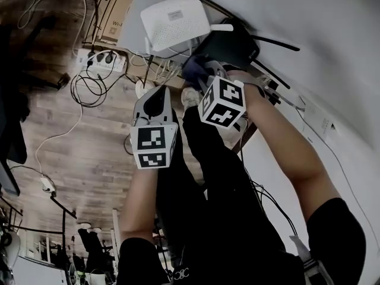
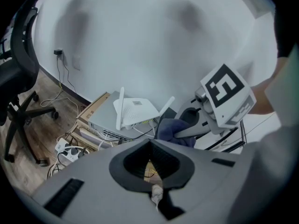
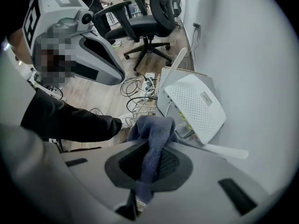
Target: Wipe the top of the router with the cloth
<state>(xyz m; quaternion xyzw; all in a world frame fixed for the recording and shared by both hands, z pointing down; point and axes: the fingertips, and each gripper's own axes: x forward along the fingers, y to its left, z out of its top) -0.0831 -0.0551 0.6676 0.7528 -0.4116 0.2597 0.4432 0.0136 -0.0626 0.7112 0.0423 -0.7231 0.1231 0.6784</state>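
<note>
A white router [image 1: 175, 18] with two antennas sits on a flat grey box by the wall. In the right gripper view, the router [image 3: 196, 106] lies just ahead and to the right of the jaws. My right gripper [image 3: 149, 146] is shut on a dark blue cloth [image 3: 152, 132], which bunches out past the tips. In the head view the cloth [image 1: 193, 70] hangs just short of the router's near edge. My left gripper [image 1: 155, 95] hovers left of the cloth, jaws shut and holding nothing. Its own view shows the router [image 2: 138, 108] and the cloth [image 2: 170, 127] ahead.
A black router [image 1: 234, 43] with antennas sits right of the white one. Under the white router is a grey box [image 1: 133, 25] on a cardboard box [image 1: 113, 8]. A power strip [image 1: 101, 61] and loose cables lie on the wood floor. Office chairs [image 3: 145, 17] stand further back.
</note>
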